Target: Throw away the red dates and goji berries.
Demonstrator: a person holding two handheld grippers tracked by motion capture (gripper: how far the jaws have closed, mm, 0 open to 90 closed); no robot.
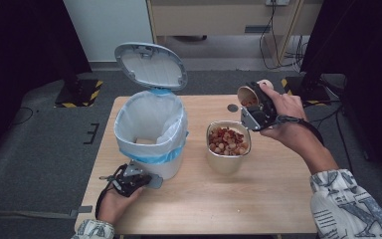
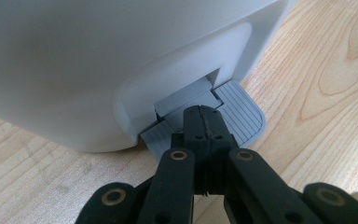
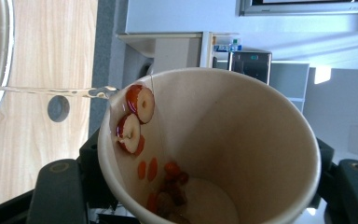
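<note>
From above, my right gripper point(image 1: 256, 110) tips a paper cup point(image 1: 248, 95) over the metal pot point(image 1: 228, 146) beside the open bin point(image 1: 150, 130) on the desk point(image 1: 258, 199). Its own view shows jaws clamping the cup, with date slices point(image 3: 135, 119) clinging inside. My left gripper point(image 2: 204, 125) has its jaws closed together, pressing on the bin's grey pedal point(image 2: 242, 109).

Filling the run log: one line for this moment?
left gripper: jaws shut, pressing bin pedal | bin lid open | right gripper: holds tilted cup, pouring liquid into bowl
</note>
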